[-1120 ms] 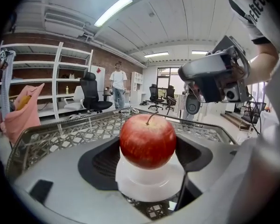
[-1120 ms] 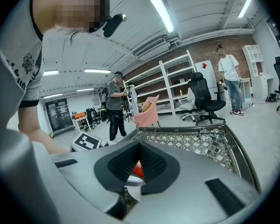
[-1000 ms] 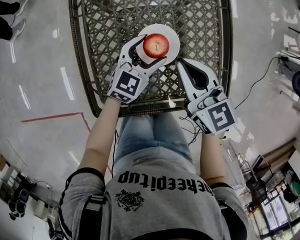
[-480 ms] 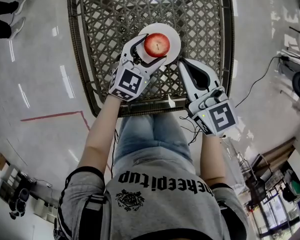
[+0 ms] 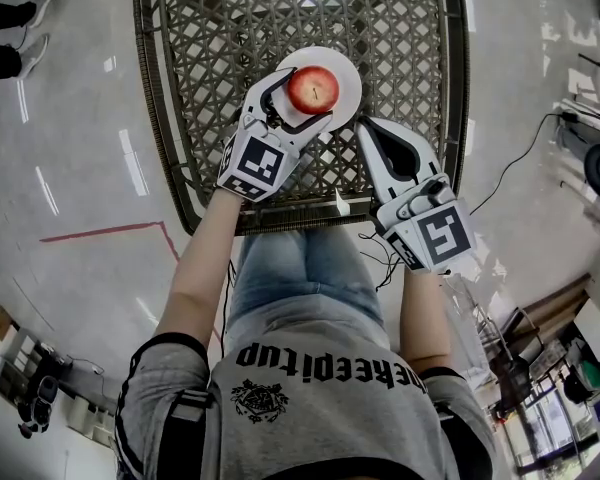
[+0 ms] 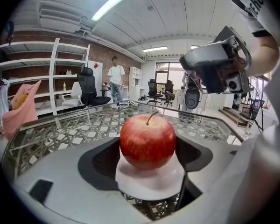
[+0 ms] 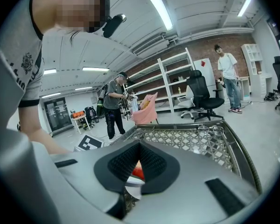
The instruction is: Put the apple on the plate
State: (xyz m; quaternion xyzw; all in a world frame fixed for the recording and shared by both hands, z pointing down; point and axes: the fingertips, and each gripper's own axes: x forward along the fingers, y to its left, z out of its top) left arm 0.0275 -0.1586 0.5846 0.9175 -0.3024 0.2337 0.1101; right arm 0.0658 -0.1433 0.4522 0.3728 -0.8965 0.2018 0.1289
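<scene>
Rectangular table (image 5: 400, 58) of dark woven lattice, rounded rim all round. Over its near edge, left gripper (image 5: 302, 100) of smooth grey shell spread wide, black ribbed pads flanking the fruit; right gripper (image 5: 368, 133) pressed closed on nothing, pads meeting in a V, just right of the dish. Round glossy white plate (image 5: 345, 73) on the lattice, and on it the smooth red apple (image 5: 312, 89), stem up.

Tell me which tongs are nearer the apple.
Left. The left tongs sit open around the apple on the plate; the right tongs are shut, off to its right beside the plate.
</scene>
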